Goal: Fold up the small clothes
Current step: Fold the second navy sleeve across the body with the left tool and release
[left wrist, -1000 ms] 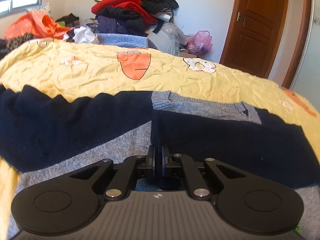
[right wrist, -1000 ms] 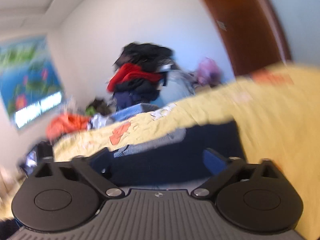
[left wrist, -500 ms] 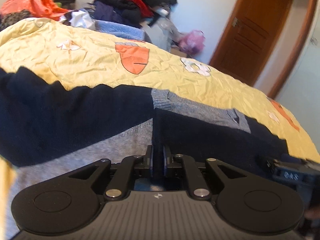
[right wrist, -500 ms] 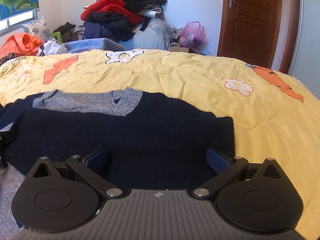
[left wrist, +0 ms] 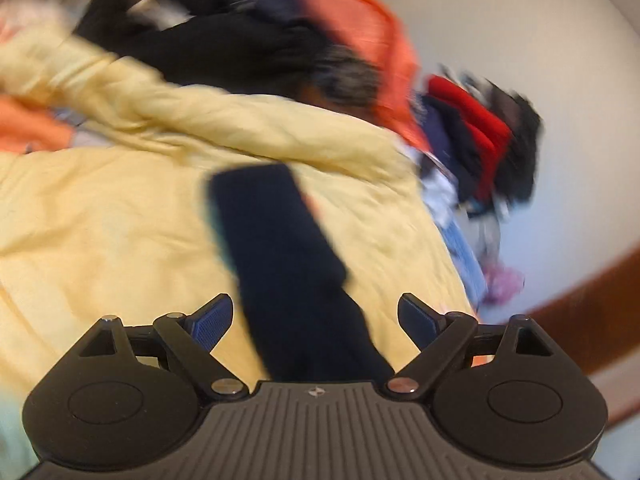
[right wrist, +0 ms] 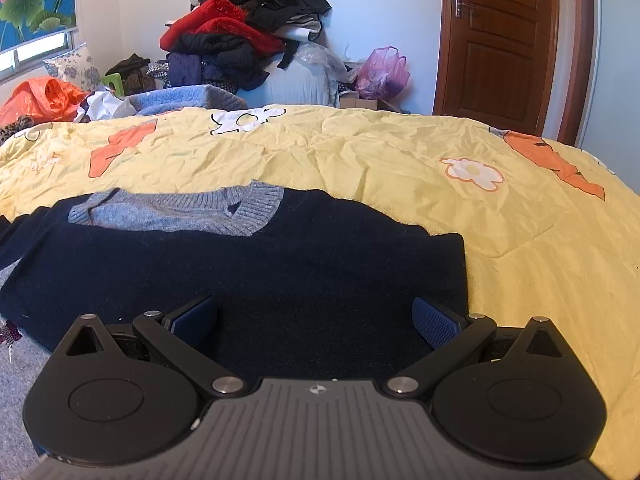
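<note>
A navy and grey knit sweater [right wrist: 248, 256] lies flat on the yellow bedspread [right wrist: 400, 168], its right sleeve folded across the body, grey collar toward the far side. My right gripper [right wrist: 315, 322] is open and empty, low over the folded navy part. In the blurred, tilted left wrist view, my left gripper [left wrist: 314, 320] is open and empty, and a long navy sleeve [left wrist: 280, 248] runs out flat on the bedspread [left wrist: 100, 240] between and beyond its fingers.
A heap of red, black and navy clothes [right wrist: 240, 36] is piled against the far wall. An orange bag [right wrist: 40, 98] and a blue knit [right wrist: 176, 98] lie at the bed's far left. A pink bag [right wrist: 382, 70] and a wooden door [right wrist: 500, 40] stand at the right.
My left gripper has opened, let go of the sweater and swung left toward the outstretched sleeve. My right gripper has stayed open and settled low over the folded part.
</note>
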Motion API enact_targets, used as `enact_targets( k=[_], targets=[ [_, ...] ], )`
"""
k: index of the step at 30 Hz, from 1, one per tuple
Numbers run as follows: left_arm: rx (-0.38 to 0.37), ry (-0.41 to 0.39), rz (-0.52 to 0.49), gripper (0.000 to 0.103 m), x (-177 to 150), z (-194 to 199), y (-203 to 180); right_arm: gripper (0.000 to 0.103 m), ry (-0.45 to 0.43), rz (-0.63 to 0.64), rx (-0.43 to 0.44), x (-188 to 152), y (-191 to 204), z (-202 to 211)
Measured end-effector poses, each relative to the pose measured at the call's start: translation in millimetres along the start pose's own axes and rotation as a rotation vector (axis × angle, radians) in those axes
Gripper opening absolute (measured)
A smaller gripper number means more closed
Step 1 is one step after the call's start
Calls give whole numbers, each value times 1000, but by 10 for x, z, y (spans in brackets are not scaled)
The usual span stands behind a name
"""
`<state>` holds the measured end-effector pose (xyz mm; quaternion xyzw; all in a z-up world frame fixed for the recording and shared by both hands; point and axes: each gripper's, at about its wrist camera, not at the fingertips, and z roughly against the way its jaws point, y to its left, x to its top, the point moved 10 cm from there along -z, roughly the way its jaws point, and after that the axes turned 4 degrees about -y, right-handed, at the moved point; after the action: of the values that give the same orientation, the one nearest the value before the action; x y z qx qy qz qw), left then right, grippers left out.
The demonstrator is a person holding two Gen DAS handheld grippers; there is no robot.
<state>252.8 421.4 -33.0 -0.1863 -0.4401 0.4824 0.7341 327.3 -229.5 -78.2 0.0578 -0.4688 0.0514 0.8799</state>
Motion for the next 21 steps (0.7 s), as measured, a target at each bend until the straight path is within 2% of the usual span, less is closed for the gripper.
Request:
enact_targets(
  k=[2,4,6,8,12,13,14,15,18,21],
  targets=[
    [40,-18,21,90,104,-70,169,103,0,0,0,1,-1,0],
    [40,-25,8,87,139,-137,227,103,0,0,0,1,-2,0],
    [26,-25,-10,77,153,-181,236,103,0,-2,1,1,-2,0],
    [25,-22,-32,59,167,-262,198,103,-1,-4,2,2,0,-4],
    [76,-37,-102,59,228,-411,112,103,0,-2,0,2,-4,-7],
    [94,-38,-121,48,244,-456,100,103,0,-2,0,1,-1,-7],
    [115,-34,-147,21,245,-503,83,103,0,-1,-1,1,-1,-7],
    [146,-27,-175,9,235,-540,79,103,0,-1,-1,1,-1,-8],
    [215,-48,-262,6,192,-544,12,103,0,-3,1,1,0,-8],
    [213,-125,-325,6,160,-358,-223,103,-2,-8,4,1,-4,-6]
  ],
)
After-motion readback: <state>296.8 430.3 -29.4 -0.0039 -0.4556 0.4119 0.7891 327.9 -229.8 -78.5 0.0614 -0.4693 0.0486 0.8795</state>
